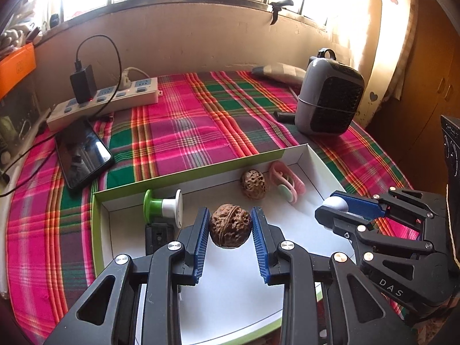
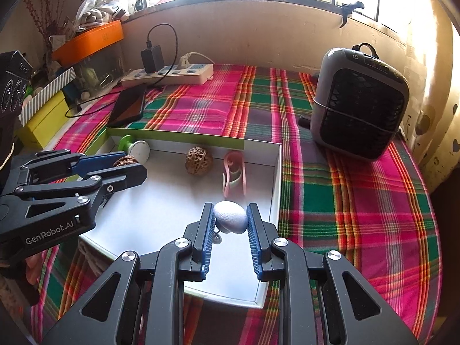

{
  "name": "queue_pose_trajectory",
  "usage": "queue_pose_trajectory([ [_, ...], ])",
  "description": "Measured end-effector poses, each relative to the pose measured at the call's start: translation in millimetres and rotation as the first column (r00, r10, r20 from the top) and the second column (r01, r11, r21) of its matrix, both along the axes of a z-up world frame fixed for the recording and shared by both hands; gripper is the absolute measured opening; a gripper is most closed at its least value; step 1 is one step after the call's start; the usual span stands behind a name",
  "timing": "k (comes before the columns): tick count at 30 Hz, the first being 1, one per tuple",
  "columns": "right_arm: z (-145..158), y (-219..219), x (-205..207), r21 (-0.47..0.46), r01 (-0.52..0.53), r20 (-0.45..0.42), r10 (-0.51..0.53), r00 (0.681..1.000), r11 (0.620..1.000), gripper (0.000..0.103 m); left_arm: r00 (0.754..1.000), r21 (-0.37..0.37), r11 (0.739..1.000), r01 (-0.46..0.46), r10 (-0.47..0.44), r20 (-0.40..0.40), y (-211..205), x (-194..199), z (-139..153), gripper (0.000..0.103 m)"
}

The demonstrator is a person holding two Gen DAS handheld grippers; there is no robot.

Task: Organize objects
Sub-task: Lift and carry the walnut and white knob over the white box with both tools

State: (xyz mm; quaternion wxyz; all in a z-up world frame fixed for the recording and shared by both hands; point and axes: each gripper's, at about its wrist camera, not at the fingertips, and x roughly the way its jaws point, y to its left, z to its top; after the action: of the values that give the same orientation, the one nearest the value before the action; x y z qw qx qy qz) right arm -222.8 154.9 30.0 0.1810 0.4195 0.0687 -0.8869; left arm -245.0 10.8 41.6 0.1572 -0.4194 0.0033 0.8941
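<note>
— Walnut (image 1: 229, 226) first: where is it?
— Pinched between the blue pads of the left tongs (image 1: 230, 224), held above the white floor of the shallow box (image 1: 201, 169). The box has low walls, green outside, and sits on the plaid cloth (image 1: 178, 132) of the bench.
— Any room inside?
— The middle and near part of the floor is bare. A green-and-white spool (image 1: 164, 208) lies at the left end of the far wall, a second walnut (image 1: 254, 184) near its middle, and a pink clip (image 1: 287, 184) towards the right corner.
— And the right tongs?
— The right tongs (image 2: 230, 220) are pressed onto a pale egg-shaped ball (image 2: 230, 218), over the box near its right wall. Both tongs tilt downward, side by side and apart.
— What surrounds the box?
— A grey fan heater (image 2: 359, 100) stands well off to the right rear; a dark phone (image 1: 82, 155) lies just beyond the left corner, with a power strip (image 1: 106, 102) behind it by the wall.
</note>
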Motion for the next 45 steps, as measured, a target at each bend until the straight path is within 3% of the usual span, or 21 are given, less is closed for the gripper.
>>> queue_pose_trajectory([
  [16, -14.7, -8.7, -18.7, 0.028, -0.007, 0.021, 0.006, 1.000, 1.000, 0.024, 1.000, -0.044, 0.999, 0.000, 0.001, 0.026, 5.7, -30.2, -17.3, 0.028],
  [45, -19.5, -17.6, -21.4, 0.062, -0.020, 0.003, 0.020, 1.000, 0.998, 0.024, 0.998, -0.093, 0.996, -0.001, 0.007, 0.063, 8.8, -39.6, -24.6, 0.028],
])
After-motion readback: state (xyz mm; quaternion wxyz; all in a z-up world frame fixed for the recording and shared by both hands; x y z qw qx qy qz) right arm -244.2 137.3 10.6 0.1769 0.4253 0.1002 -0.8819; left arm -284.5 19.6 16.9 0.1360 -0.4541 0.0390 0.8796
